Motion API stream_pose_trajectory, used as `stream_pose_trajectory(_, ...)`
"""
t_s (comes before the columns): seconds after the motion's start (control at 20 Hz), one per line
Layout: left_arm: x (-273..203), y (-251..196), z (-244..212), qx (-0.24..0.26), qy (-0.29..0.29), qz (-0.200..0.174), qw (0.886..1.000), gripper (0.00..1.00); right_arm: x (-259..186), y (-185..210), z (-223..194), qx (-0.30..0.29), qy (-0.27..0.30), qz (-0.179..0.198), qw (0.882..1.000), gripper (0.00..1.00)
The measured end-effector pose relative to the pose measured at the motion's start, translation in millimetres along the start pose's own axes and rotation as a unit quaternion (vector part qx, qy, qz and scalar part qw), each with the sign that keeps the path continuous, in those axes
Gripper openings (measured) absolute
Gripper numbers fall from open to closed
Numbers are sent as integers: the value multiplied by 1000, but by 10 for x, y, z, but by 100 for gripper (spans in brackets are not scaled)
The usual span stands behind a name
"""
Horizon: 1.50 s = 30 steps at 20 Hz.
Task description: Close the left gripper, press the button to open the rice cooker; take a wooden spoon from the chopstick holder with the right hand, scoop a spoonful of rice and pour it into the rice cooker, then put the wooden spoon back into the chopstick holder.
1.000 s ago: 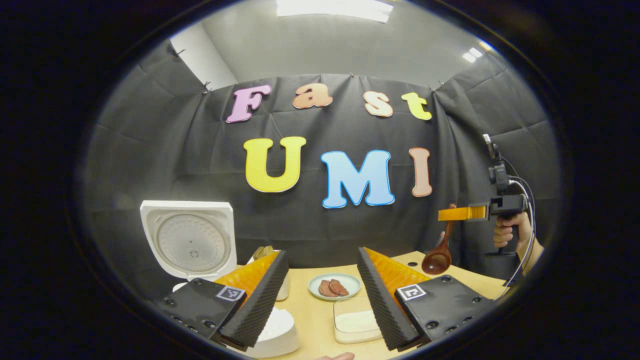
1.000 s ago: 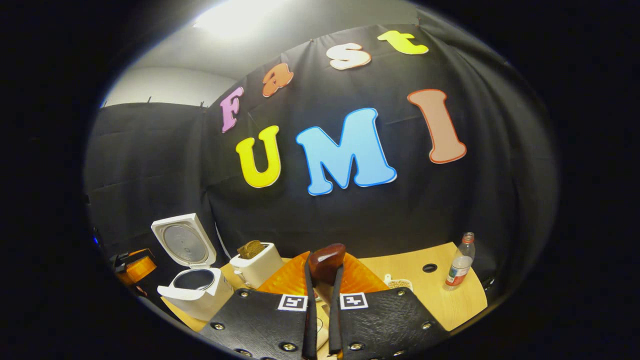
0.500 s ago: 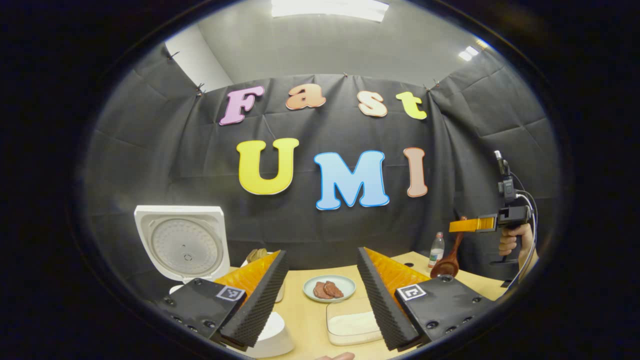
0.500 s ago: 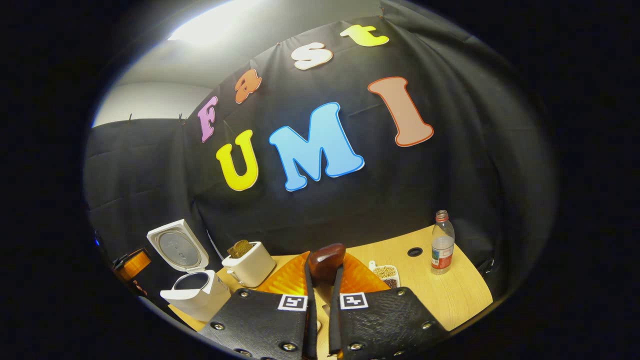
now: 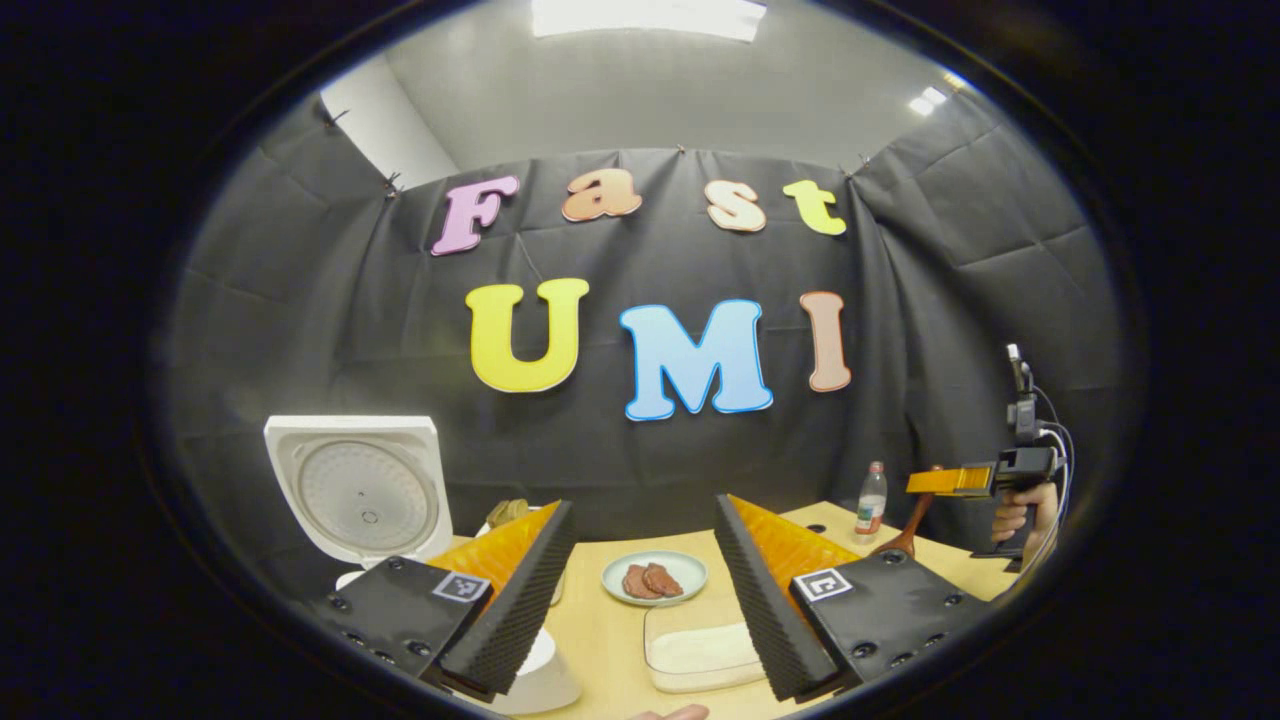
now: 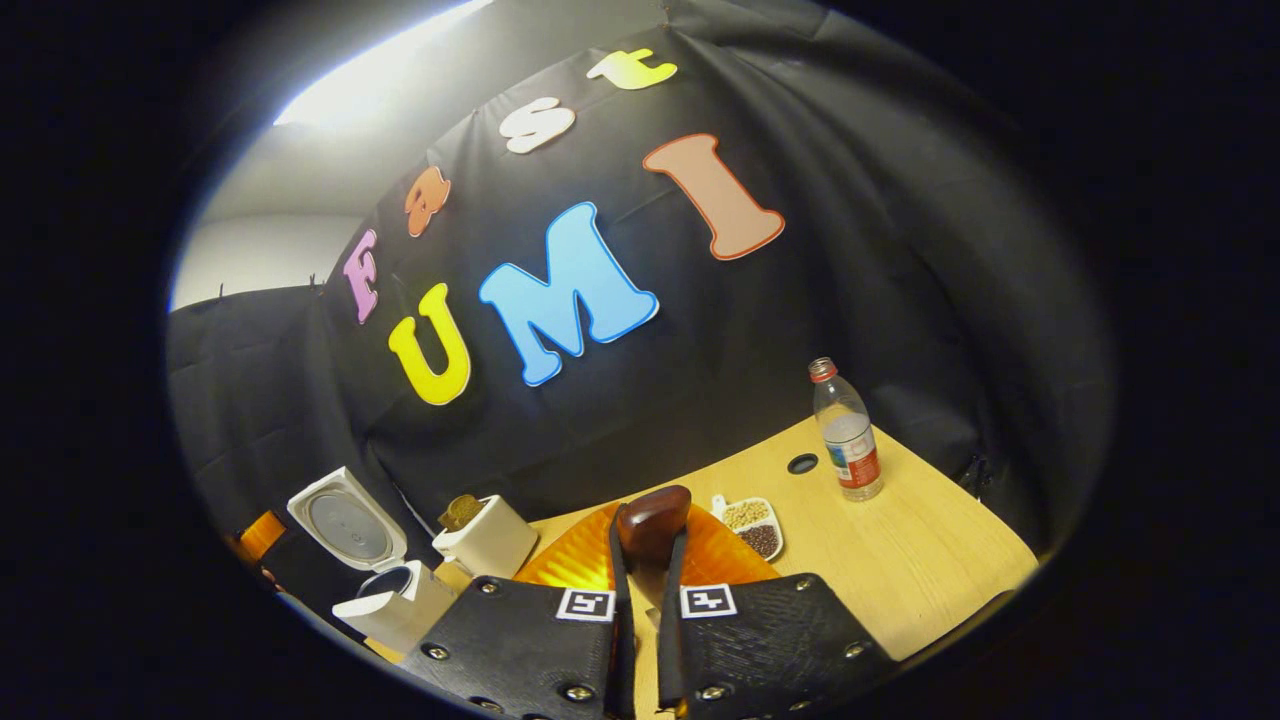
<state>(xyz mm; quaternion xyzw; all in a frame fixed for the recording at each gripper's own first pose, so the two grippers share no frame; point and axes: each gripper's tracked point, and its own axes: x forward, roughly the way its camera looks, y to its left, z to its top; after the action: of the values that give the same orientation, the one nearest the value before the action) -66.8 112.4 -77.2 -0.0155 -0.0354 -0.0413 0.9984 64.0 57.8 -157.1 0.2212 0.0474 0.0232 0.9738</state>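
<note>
Lowering toward clear rectangular rice tray (image 5: pixel 700 655), right gripper (image 6: pixel 640 590) pinching dark wooden spoon (image 6: pixel 652 522); left gripper (image 5: pixel 640 590) spread; white rice cooker (image 5: pixel 352 490) open; scoop next.

a green plate (image 5: pixel 655 577) with brown slices, a water bottle (image 6: pixel 846 430), a toaster (image 6: pixel 487 536), a two-part bean dish (image 6: pixel 752 522).

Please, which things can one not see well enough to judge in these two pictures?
- Spoon bowl: in the left gripper view the wooden spoon drops behind the left gripper, so any rice in it is hidden.
- Rice cooker pot: in the right gripper view too small and too oblique to judge the contents.
- Toaster: left gripper view, mostly hidden behind a finger.
- Small dish: contents too small to identify.
</note>
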Motion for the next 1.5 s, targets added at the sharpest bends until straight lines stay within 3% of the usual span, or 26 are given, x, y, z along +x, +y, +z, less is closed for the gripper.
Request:
stream_pose_trajectory(0.45, 61, -173, -136, 19, 12, -8, 1000, 95, 78, -48, -281, -12, 28, -7, 1000, 9)
stream_pose_trajectory(0.8, 80, -13, -221, -9, 17, -4, 1000, 92, 244, -192, -583, -9, 49, -22, 999, 10)
stream_pose_trajectory(0.95, 63, 54, -225, 5, 16, 4, 1000, 95, 293, -187, -618, 0, 57, -16, 998, 12)
stream_pose_trajectory(1.15, 37, 63, -291, 11, 19, 7, 1000, 92, 340, -179, -579, -28, 57, -8, 998, 25)
stream_pose_trajectory(1.25, 28, 106, -286, 18, 18, 12, 1000, 94, 335, -209, -546, -72, 48, -17, 996, 39)
stream_pose_trajectory(1.3, 32, 107, -295, 19, 19, 13, 1000, 93, 319, -240, -479, -93, 39, -26, 995, 53)
stream_pose_trajectory(1.4, 33, 71, -322, 13, 20, 7, 1000, 96, 252, -254, -348, -117, 20, -38, 992, 53)
stream_pose_trajectory(1.45, 35, 60, -327, 11, 20, 5, 1000, 92, 217, -223, -298, -125, 12, -31, 992, 53)
stream_pose_trajectory(1.5, 28, 52, -330, 9, 21, 4, 1000, 94, 177, -187, -252, -128, 6, -27, 991, 62)
